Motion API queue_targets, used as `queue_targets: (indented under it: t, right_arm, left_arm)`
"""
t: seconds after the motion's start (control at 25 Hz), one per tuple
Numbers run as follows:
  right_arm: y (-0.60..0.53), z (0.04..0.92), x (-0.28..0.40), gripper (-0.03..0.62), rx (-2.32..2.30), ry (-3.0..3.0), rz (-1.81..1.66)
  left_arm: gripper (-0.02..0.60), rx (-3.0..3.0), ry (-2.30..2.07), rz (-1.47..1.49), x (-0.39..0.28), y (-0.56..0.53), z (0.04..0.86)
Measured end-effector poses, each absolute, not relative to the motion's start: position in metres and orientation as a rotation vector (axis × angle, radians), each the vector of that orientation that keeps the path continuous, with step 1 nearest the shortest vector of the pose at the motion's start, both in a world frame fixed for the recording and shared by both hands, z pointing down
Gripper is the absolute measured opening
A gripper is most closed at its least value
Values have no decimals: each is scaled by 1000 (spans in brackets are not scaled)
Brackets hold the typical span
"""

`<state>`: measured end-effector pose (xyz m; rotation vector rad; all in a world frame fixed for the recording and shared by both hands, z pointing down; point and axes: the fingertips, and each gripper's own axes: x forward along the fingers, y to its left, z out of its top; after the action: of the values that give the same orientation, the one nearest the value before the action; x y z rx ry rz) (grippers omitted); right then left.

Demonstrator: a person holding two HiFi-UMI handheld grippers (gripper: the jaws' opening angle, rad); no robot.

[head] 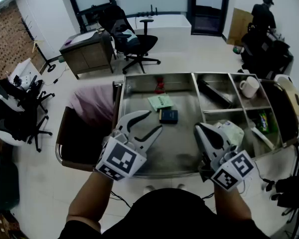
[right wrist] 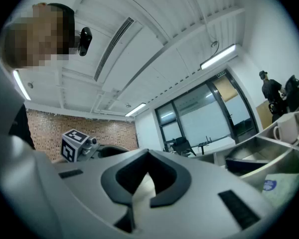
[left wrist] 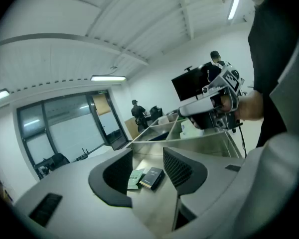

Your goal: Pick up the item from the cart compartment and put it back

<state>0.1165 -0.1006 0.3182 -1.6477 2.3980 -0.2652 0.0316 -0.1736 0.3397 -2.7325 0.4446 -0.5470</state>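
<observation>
- Left gripper (head: 154,122): fingers apart, nothing between them, tipped slightly down toward the dark box (head: 168,116). This is probably the pick target, lying flat in the large compartment of the cart (head: 134,91), against a green packet (head: 160,102).
- Right gripper (head: 198,128): fingers together, empty, held level nearby, apparently on standby.

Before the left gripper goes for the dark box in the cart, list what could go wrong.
1. The dark box lies right against the green packet, so the open left gripper might pinch both or shove the packet.
2. The right gripper, jaws together, hangs close beside it over the same cart; the two could bump as the left one reaches in.
</observation>
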Motion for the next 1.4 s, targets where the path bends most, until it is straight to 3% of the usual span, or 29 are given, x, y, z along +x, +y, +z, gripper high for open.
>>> queue_targets:
  t: [0.24,0.4,0.76,0.92,1.4]
  right_arm:
    - [-98,315,122,20,-1646,2394,-260]
    - [-96,315,127,20,-1654,2391,-258]
    - [-96,316,137,20,-1671,2383,-261]
    - [-98,317,140,20,-1680,2382,-261]
    - [-100,317,151,20,-1697,2365,-267]
  left_arm:
    - [197,-2630,181,-817,62,-180,365]
    - [241,-2570,63,-940,84,-187,383]
    - [241,-2469,-244,-1275,107,-208,447]
    - [272,-2449,-252,-1348,118,-227,466]
    - [272,-2443,-481,-1474,137,-225,496]
